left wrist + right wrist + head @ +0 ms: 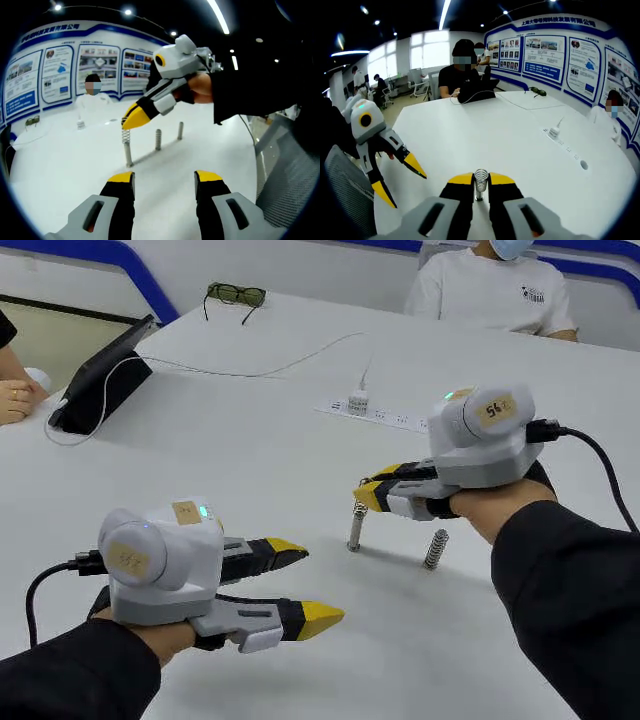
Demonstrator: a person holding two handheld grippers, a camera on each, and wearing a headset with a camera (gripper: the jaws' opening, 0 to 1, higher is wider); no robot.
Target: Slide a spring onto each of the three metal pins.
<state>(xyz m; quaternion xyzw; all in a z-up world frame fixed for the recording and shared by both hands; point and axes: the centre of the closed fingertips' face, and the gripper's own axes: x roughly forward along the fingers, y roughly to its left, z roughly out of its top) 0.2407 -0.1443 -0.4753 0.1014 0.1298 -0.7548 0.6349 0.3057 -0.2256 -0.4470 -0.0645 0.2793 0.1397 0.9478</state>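
Right gripper (481, 181) clenches a spring (480, 177) atop the first pin (128, 155) — the middle pin (158, 140) looks loaded, the far pin (180, 130) bare; left gripper (165, 177) released.

Wide bare white desk (260, 470) lies between the left claw (318, 583), its jaws apart, and the three upright metal pins (180, 131). The right claw (375, 485), pinching a coiled steel spring (480, 179), blocks the space above the first pin. A white power strip (378, 416) lies beyond them.

Shiny metal spring (480, 180), bare metal pin (354, 536), matt white table (250, 470) (smooth)
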